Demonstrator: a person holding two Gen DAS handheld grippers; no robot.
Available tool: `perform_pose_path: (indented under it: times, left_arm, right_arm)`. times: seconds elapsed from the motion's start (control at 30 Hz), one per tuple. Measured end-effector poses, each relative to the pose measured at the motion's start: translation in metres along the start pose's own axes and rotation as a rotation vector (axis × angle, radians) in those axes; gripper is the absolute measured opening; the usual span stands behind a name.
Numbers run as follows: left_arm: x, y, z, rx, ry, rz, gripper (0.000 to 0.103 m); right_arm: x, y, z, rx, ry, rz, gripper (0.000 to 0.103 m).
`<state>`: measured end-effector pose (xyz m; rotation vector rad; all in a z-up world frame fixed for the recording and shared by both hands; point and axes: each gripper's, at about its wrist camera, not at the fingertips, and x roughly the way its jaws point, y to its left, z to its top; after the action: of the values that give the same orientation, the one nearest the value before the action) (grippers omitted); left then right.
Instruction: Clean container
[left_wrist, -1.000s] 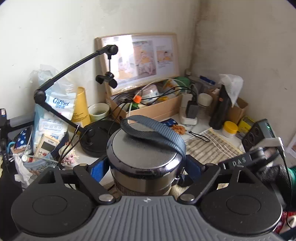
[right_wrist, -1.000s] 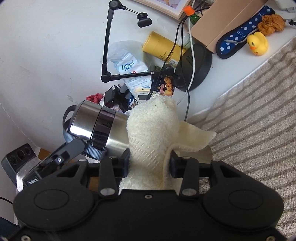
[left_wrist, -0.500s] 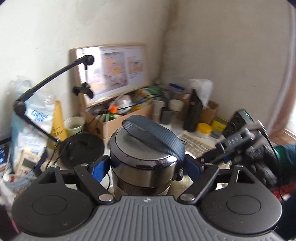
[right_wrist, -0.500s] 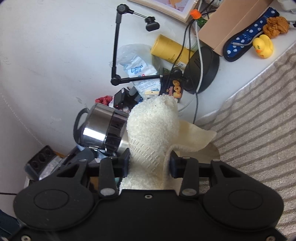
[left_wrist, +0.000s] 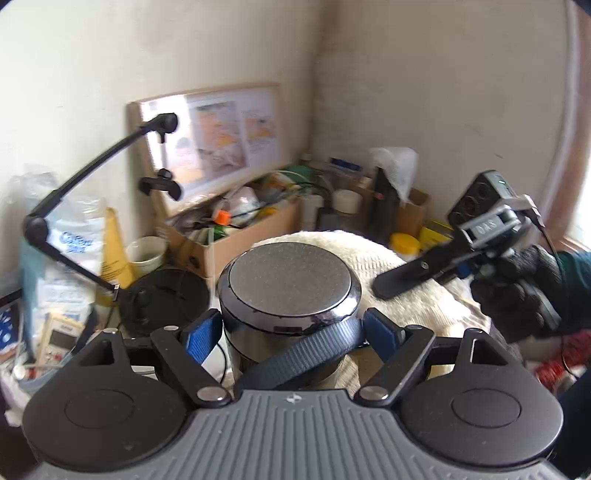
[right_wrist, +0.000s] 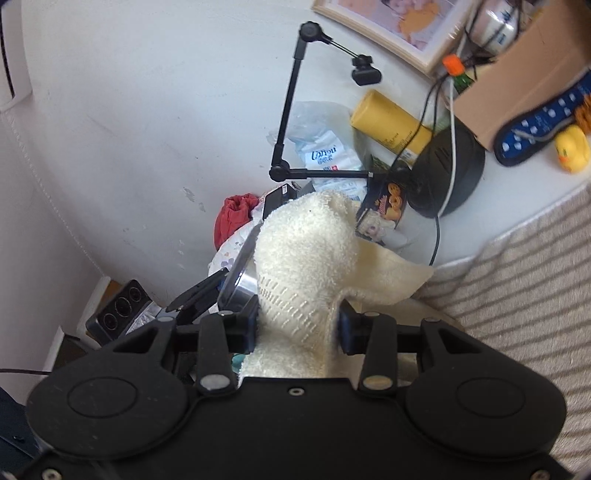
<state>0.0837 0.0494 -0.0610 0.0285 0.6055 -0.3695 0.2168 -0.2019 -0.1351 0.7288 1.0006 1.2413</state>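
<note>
Left wrist view: left gripper clamps a steel container by its sides between blue pads, lid end facing away, a grey strap crossing its near side. Cream towel lies against the container's far side. Gloved hand carries the right gripper there. Right wrist view: right gripper is clenched on the towel, whose bunched end covers the container, raised near the desk's left edge beside the striped mat.
</note>
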Motion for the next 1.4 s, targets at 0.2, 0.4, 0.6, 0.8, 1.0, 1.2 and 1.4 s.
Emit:
perform_pose_path:
  times: [0.2,0.4,0.6,0.8,1.0,1.2,1.4]
  left_arm:
    - [0.001,-0.005,0.005,-0.118,-0.001,0.033,0.086]
    - [0.010,-0.020,0.006,-0.047,0.018,0.128,0.086]
    - [0.010,-0.018,0.016,-0.056,-0.005,0.133,0.083]
    - [0.010,-0.006,0.019,0.086,0.022,-0.015,0.082]
    - [0.013,0.015,0.018,0.179,0.009,-0.178,0.083]
    - [0.014,0.011,0.015,0.151,-0.011,-0.159,0.083]
    - [0.014,0.005,0.010,0.156,0.000,-0.102,0.083]
  right_arm:
    - [0.001,-0.004,0.000,0.013,-0.005,-0.009,0.040]
    - [0.002,-0.006,-0.003,0.032,-0.012,0.004,0.040]
    - [0.002,-0.006,-0.003,0.028,-0.013,0.003,0.040]
    - [-0.003,-0.007,-0.002,0.034,-0.031,0.009,0.040]
    - [-0.007,-0.001,0.004,0.038,-0.063,0.050,0.040]
    - [-0.012,0.012,0.010,0.002,-0.131,0.072,0.040]
    - [0.000,-0.005,-0.010,0.082,-0.100,0.057,0.039]
